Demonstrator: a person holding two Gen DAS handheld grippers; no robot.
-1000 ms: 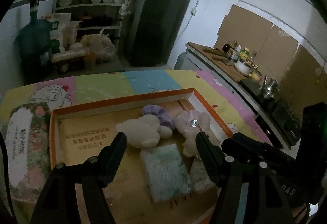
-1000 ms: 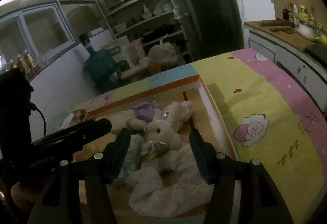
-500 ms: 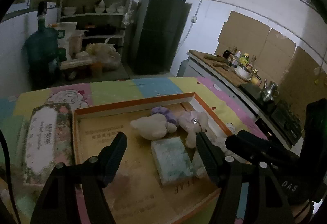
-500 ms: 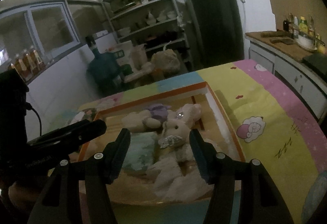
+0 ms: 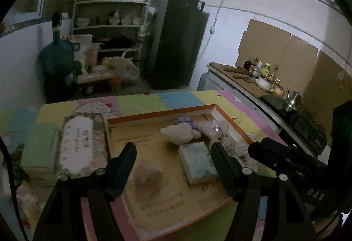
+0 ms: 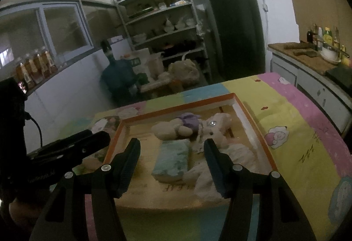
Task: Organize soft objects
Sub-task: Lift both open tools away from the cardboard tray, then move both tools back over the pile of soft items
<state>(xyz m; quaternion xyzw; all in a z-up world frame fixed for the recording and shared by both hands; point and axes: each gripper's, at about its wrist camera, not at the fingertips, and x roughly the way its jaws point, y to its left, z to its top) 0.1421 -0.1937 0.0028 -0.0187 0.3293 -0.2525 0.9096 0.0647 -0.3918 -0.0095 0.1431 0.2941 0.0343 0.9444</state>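
An orange-rimmed cardboard tray (image 5: pixel 162 111) (image 6: pixel 176 106) lies on the colourful table. Inside it sit a cream plush toy (image 5: pixel 178 133) (image 6: pixel 168 130), a purple plush (image 5: pixel 189 121) (image 6: pixel 189 119), a pale pink bunny (image 5: pixel 216 132) (image 6: pixel 216 123), a light blue folded cloth (image 5: pixel 197 163) (image 6: pixel 173 158) and a white fluffy cloth (image 6: pixel 233 153). My left gripper (image 5: pixel 173 161) hovers open above the tray's near half, nothing between its fingers. My right gripper (image 6: pixel 172 158) also stands open and empty, raised over the blue cloth. Each gripper shows at the edge of the other's view.
A floral-patterned box (image 5: pixel 79 142) and a green pad (image 5: pixel 38 147) lie left of the tray. A shelf rack (image 6: pixel 162 27), dark fridge (image 5: pixel 178 52), water jug (image 5: pixel 57 62) stand beyond the table. A counter with bottles and a kettle (image 5: pixel 292 100) runs along the right.
Both grippers have pulled back and risen from the tray, so the whole tray and more of the table now show. The soft things lie where they were.
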